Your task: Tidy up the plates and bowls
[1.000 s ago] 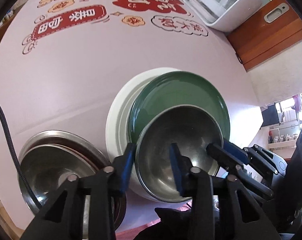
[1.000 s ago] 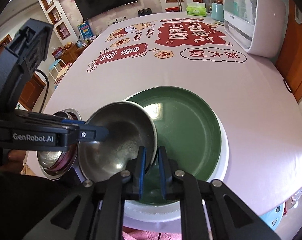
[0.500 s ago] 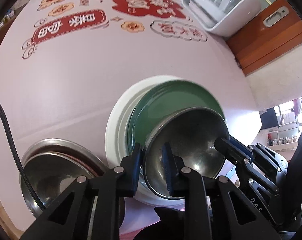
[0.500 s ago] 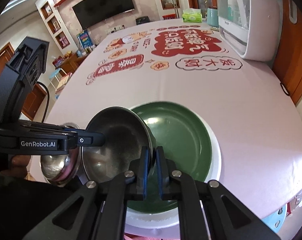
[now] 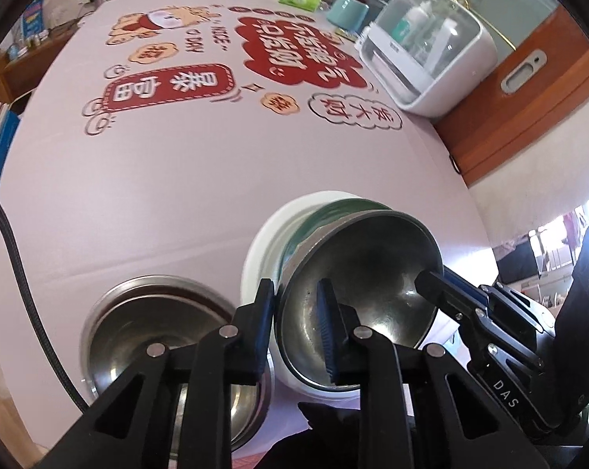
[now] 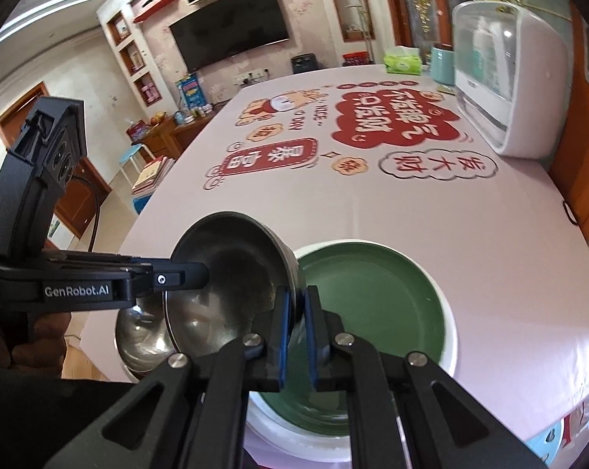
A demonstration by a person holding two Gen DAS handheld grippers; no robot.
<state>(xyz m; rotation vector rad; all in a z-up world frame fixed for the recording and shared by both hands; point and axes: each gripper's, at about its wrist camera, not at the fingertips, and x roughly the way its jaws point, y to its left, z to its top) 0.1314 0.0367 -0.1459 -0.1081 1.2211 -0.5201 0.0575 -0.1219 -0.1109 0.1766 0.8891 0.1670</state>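
The tabletop [image 6: 431, 219], covered by a pink cloth printed with red and cream Chinese motifs, fills both views. At its far right edge stands a white cabinet [image 5: 427, 54] with a clear hood; beside it are a teal canister [image 5: 347, 11] and a green tissue pack [image 6: 402, 60]. Near the front edge lies a white plate [image 6: 448, 312] carrying a green plate [image 6: 376, 305]. To their left rests a steel basin [image 5: 146, 324] on the cloth. A steel bowl [image 6: 232, 285] is held tilted clear above the green plate's left side, partly over the basin. Both grippers grip it by opposite rims. The left gripper [image 5: 294, 328] has its jaws closed tightly on the bowl's left rim, one finger inside and one outside. The right gripper [image 6: 296, 336] likewise has its jaws nearly together, clamped on the right rim. A hand [image 6: 33, 336] holding the left gripper's handle appears at the lower left of the right wrist view.
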